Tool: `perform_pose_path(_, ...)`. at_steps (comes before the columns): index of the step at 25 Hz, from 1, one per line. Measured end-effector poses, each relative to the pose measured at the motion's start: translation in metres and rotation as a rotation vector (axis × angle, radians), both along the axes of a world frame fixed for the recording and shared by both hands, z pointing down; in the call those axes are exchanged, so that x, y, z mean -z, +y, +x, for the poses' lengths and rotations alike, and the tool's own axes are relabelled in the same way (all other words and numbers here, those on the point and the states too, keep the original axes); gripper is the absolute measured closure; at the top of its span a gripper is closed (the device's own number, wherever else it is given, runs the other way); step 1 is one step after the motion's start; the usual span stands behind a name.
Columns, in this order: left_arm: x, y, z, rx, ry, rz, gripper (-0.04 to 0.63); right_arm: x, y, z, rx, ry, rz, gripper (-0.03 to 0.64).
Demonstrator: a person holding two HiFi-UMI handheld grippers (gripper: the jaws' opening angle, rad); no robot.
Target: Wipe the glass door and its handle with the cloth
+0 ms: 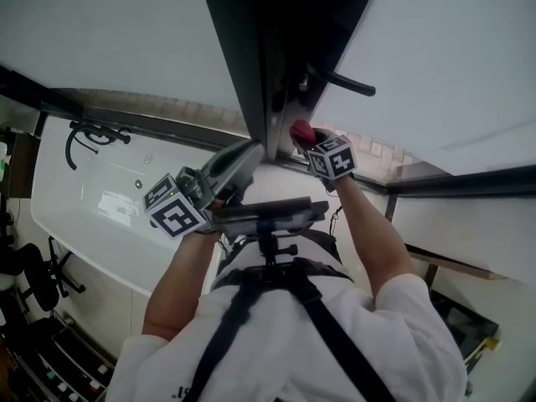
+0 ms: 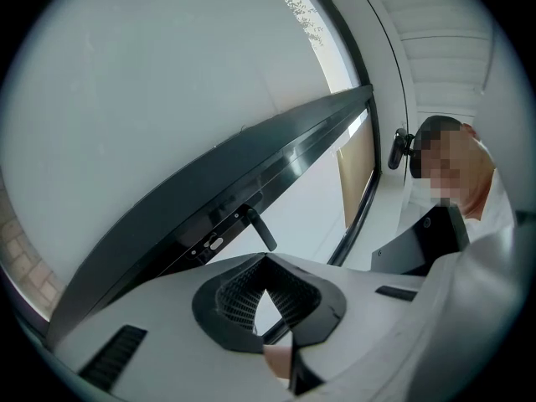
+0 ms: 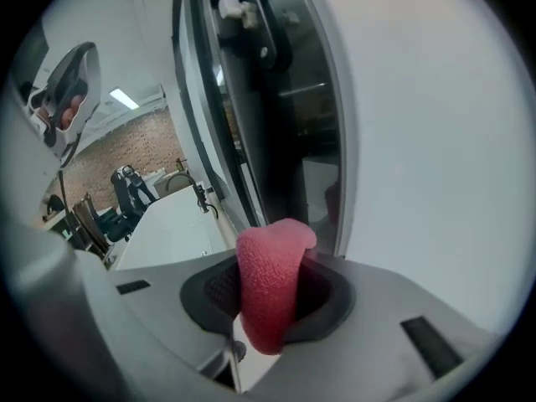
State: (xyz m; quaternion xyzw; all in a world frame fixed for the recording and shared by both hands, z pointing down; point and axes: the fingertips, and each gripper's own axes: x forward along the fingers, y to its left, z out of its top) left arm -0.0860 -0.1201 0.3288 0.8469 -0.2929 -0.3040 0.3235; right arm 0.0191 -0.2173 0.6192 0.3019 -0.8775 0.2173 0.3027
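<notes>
A dark-framed glass door (image 1: 251,65) runs up the middle of the head view, with pale glass (image 1: 126,32) on both sides. Its black lever handle (image 1: 345,82) sticks out to the right of the frame. My right gripper (image 1: 303,134) is shut on a red cloth (image 1: 300,129) and holds it against the frame just below the handle. In the right gripper view the cloth (image 3: 268,287) bulges out between the jaws, close to the door's edge (image 3: 251,99). My left gripper (image 1: 249,151) is shut with nothing in it, close to the frame's left side. The handle (image 2: 258,228) lies ahead of its fingertips (image 2: 266,262).
A long white counter (image 1: 92,212) with a black tap-like fixture (image 1: 90,134) lies at the left. Dark chairs (image 1: 25,266) stand beside it. The person's torso with camera harness (image 1: 276,308) fills the bottom. A second dark frame bar (image 1: 469,178) crosses at the right.
</notes>
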Motion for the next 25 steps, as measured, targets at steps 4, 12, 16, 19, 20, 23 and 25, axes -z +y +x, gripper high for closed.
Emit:
perform_pose_path(4, -0.004, 0.0, -0.001, 0.017, -0.005, -0.014, 0.603, -0.025, -0.001, 0.0, -0.028, 0.0, -0.075, 0.525)
perform_pose_path(12, -0.011, 0.003, -0.009, 0.063, -0.026, -0.045, 0.603, -0.067, -0.002, 0.005, -0.066, 0.006, -0.212, 0.525)
perform_pose_path(16, -0.017, 0.0, -0.016, 0.091, -0.041, -0.062, 0.603, -0.086, -0.007, 0.0, -0.044, 0.0, -0.273, 0.525)
perform_pose_path(19, -0.018, 0.002, -0.02, 0.113, -0.056, -0.07, 0.603, -0.098, -0.007, 0.002, -0.038, 0.015, -0.309, 0.525)
perform_pose_path(20, -0.018, 0.003, -0.021, 0.118, -0.061, -0.073, 0.603, -0.1, -0.007, 0.003, -0.038, 0.02, -0.314, 0.525)
perform_pose_path(23, -0.019, 0.006, -0.022, 0.127, -0.073, -0.08, 0.603, -0.103, -0.012, 0.004, -0.046, 0.028, -0.31, 0.525)
perform_pose_path(25, -0.019, 0.008, -0.021, 0.13, -0.081, -0.082, 0.603, -0.102, -0.019, 0.004, -0.076, 0.001, -0.314, 0.525)
